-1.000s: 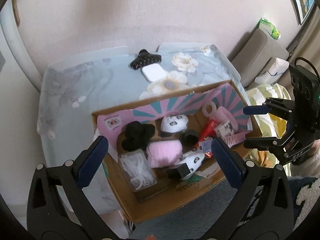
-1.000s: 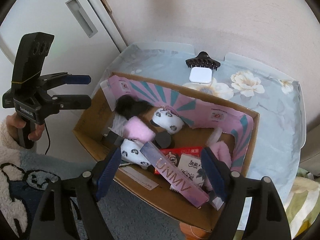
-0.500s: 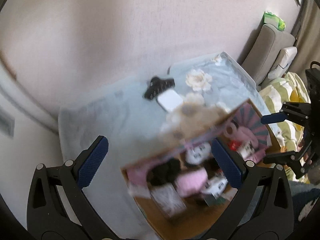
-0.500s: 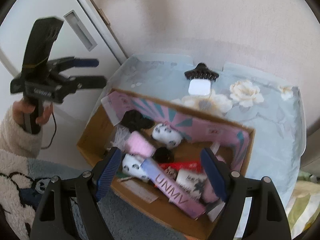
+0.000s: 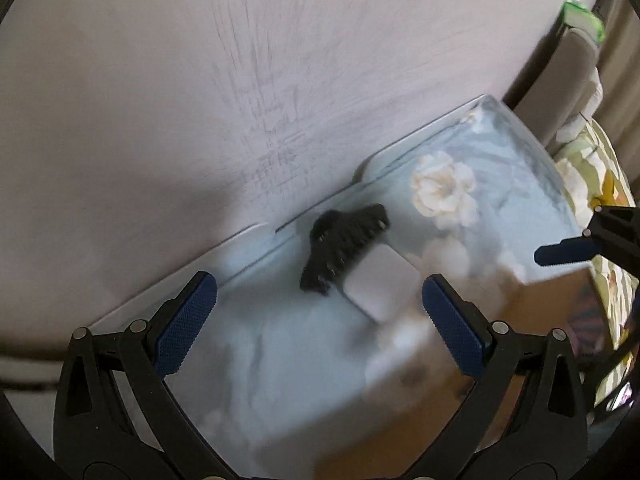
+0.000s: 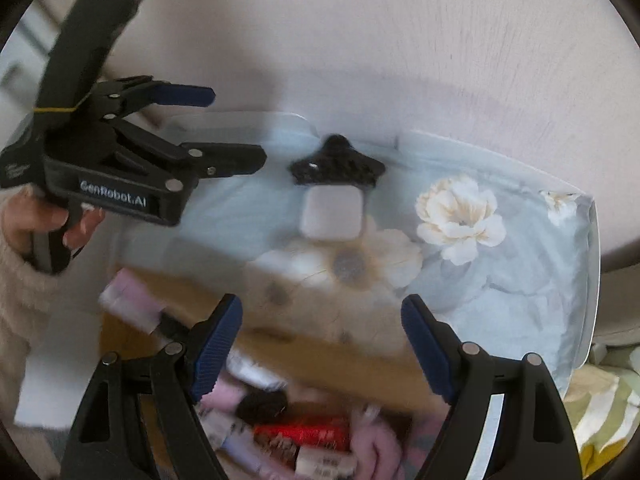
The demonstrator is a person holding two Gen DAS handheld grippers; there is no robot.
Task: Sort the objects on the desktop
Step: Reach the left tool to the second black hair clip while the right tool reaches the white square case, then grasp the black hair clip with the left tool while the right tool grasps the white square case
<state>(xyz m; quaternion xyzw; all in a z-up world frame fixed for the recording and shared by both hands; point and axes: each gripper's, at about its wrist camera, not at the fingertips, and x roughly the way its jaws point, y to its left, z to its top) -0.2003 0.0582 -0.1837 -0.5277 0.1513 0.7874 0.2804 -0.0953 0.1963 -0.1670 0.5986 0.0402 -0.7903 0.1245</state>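
On the flowered table cover (image 6: 520,312), the stretch to the right of the black hair claw (image 6: 338,162) and the white square case (image 6: 332,216) lies bare and open to a gripper from above, as does the strip left of them in the left wrist view. The claw and case touch each other and sit close to the wall (image 6: 440,40), which blocks any approach from behind. The cardboard box (image 6: 304,344) crowds the near edge with its raised flap, and the left gripper (image 6: 224,128), jaws spread and empty, hangs over the table's left end, narrowing entry from that side.
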